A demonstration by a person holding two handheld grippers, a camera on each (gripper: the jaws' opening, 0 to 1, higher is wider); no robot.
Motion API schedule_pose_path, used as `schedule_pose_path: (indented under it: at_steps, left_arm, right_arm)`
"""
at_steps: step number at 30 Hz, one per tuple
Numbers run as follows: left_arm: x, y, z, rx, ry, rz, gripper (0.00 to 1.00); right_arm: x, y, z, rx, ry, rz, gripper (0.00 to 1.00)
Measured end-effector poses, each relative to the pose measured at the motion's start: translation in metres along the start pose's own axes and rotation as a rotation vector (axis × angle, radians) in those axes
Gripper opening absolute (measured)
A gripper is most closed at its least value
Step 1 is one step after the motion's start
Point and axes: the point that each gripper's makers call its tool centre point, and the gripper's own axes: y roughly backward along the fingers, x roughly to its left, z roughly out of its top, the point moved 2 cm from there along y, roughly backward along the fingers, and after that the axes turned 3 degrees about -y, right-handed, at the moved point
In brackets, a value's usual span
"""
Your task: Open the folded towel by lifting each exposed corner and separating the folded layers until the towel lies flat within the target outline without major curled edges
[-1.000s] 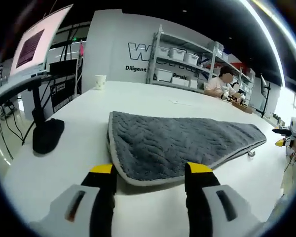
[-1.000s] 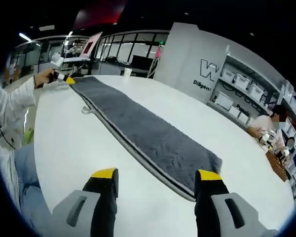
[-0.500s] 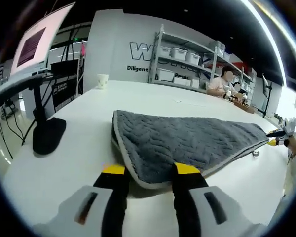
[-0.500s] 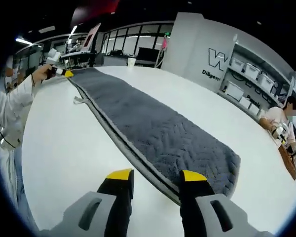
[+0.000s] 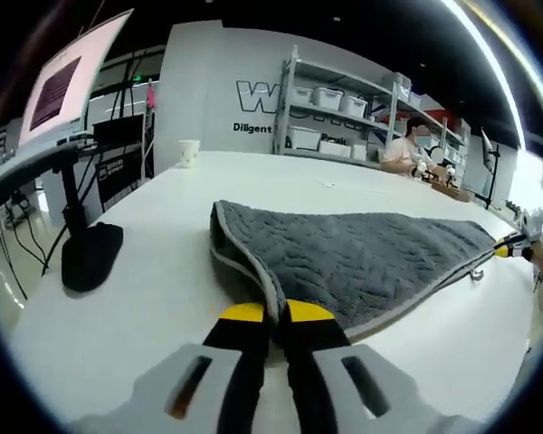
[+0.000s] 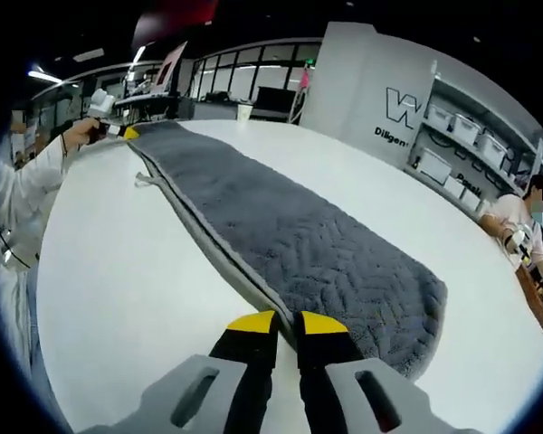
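Note:
A long grey quilted towel [image 5: 371, 258] with a pale trim lies folded lengthwise on the white table [image 5: 163, 298]. At its near end my left gripper [image 5: 276, 312] is shut on the trimmed edge, which bulges up a little between the yellow tips. In the right gripper view the towel [image 6: 281, 231] runs away as a narrow strip. My right gripper [image 6: 287, 321] is shut on the edge at its near corner. The right gripper [image 5: 513, 242] also shows at the towel's far tip, and the left gripper [image 6: 118, 131] likewise at the opposite end, held by a hand.
A black monitor stand base [image 5: 90, 255] sits on the table left of the towel, and a paper cup [image 5: 188, 152] stands farther back. Shelves with bins [image 5: 339, 113] line the wall. A seated person [image 5: 414, 149] is at the table's far side. A white sleeve [image 6: 18, 194] is at the left.
Both grippers have gone from open to shut, each closing its jaws onto the towel's trimmed edge at its own end. Both cameras have moved in closer to the towel.

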Motion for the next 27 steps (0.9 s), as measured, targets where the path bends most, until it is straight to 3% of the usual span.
schedule_pose_path:
  at_steps: [11, 27]
  left_arm:
    - [0.002, 0.01, -0.004, 0.039, -0.04, -0.014, 0.02]
    - [-0.011, 0.042, -0.02, 0.09, -0.089, -0.056, 0.02]
  right_arm:
    - [0.009, 0.013, -0.005, 0.001, -0.003, 0.024, 0.0]
    - [0.035, 0.053, -0.026, 0.017, 0.001, 0.076, 0.0]
